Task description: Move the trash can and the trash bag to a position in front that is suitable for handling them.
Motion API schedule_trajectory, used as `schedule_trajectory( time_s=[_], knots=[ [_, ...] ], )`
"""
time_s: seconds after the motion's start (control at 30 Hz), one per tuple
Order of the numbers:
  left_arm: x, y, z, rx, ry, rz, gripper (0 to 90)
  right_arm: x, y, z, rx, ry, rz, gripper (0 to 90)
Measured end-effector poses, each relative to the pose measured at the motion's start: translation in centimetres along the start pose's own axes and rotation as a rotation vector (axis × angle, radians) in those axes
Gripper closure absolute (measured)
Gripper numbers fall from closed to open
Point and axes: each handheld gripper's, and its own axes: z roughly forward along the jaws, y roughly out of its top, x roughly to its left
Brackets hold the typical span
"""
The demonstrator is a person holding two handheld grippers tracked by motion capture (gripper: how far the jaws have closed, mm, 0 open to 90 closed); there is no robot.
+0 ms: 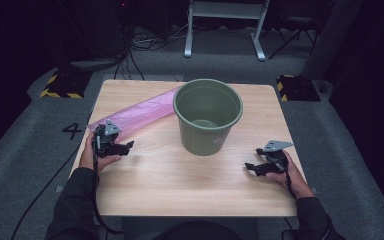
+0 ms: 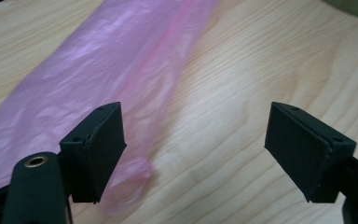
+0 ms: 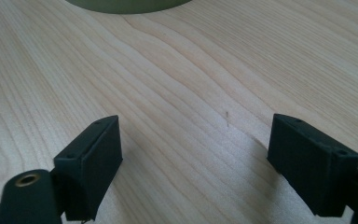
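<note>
Two tools, left [image 1: 125, 147] and right [image 1: 250, 167], gape wide and empty; the pink bag [image 1: 132, 114] (thin, limp, slippery) looks best pinched at its near end.

A green plastic bucket [image 1: 208, 116] stands upright on the light wooden table [image 1: 180, 185], a little toward 12 o'clock of the table's middle, its mouth open and its walls tapering down to a narrower base. A flat, translucent pink plastic bag [image 1: 132, 113] lies stretched out on the table at about 10 o'clock of the bucket, running from beside the bucket's rim down toward 8 o'clock; its surface is lightly wrinkled and its near end [image 2: 130, 179] is rounded.
</note>
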Motion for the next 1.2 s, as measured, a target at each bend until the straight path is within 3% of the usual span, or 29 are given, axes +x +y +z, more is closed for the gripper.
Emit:
schedule_trajectory(
  time_s=[0.1, 0.27, 0.5, 0.53, 0.77, 0.87, 1.2],
  knots=[
    [0.6, -0.3, 0.2, -0.008, 0.012, -0.017, 19.5, 0.0, 0.0, 0.0, 0.000, 0.000, 0.000, 17.3],
    [1.5, -0.9, 1.1, 0.028, 0.028, -0.042, 20.5, 0.0, 0.0, 0.0, 0.000, 0.000, 0.000, 17.3],
    [3.2, -1.9, 1.4, 0.028, 0.015, -0.107, 50.2, 0.0, 0.0, 0.0, 0.000, 0.000, 0.000, 17.3],
    [3.5, -2.2, 1.4, 0.010, -0.007, -0.124, 52.9, 0.0, 0.0, 0.0, 0.000, 0.000, 0.000, 17.3],
    [3.1, -2.4, 1.8, 0.045, -0.025, -0.067, 75.2, 0.0, 0.0, 0.0, 0.000, 0.000, 0.000, 17.3],
    [2.8, -2.4, 2.0, 0.063, -0.047, -0.059, 78.6, 0.0, 0.0, 0.0, 0.000, 0.000, 0.000, 17.3],
    [2.1, -2.5, 1.9, 0.055, -0.087, -0.039, 88.6, 0.0, 0.0, 0.0, 0.000, 0.000, 0.000, 17.3]
  ],
)
